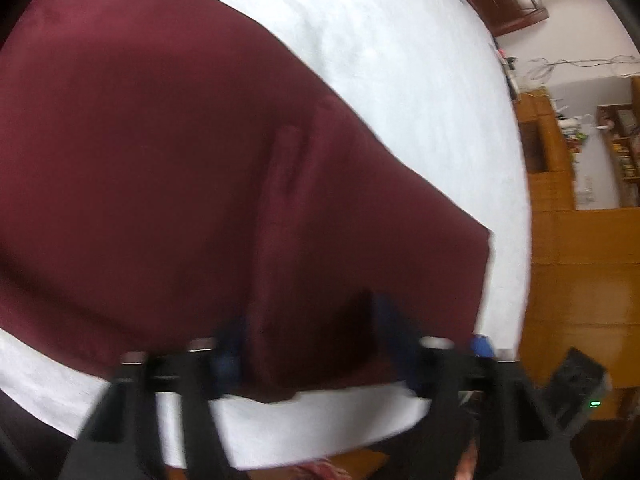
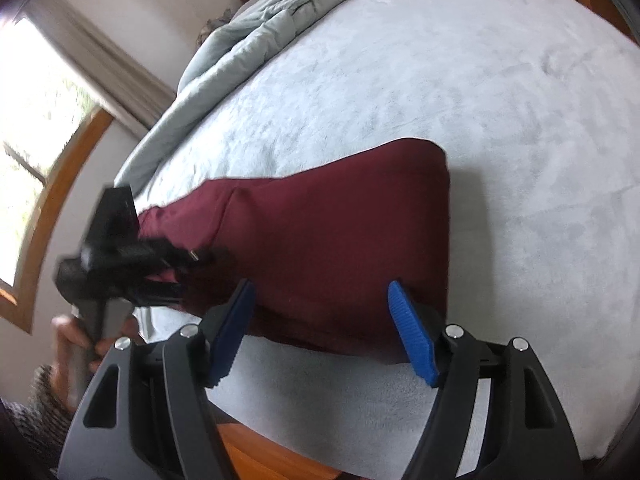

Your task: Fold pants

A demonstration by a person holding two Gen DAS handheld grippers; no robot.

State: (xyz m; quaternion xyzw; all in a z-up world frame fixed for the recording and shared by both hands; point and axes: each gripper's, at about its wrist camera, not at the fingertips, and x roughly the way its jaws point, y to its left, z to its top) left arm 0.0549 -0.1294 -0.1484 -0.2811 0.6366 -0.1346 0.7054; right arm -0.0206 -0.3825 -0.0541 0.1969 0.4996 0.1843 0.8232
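Note:
Dark red pants [image 1: 180, 160] lie partly folded on a pale grey bed [image 1: 400, 80]. In the left wrist view my left gripper [image 1: 308, 320] is open, its blue fingers spread with the near edge of the pants between them. In the right wrist view the pants [image 2: 340, 232] lie as a folded wedge. My right gripper [image 2: 320, 292] is open and empty, its blue pads [image 2: 412, 340] just above the near edge of the pants. The left gripper [image 2: 188, 256] shows at the left, at the pants' left end; its fingers are blurred.
A crumpled grey duvet [image 2: 272, 20] lies at the far end of the bed. A window [image 2: 32, 120] with a wooden frame is at the left. Wooden furniture [image 1: 580, 260] stands beyond the bed's right edge [image 1: 520, 240]. The wooden bed frame [image 2: 256, 452] shows below the near edge.

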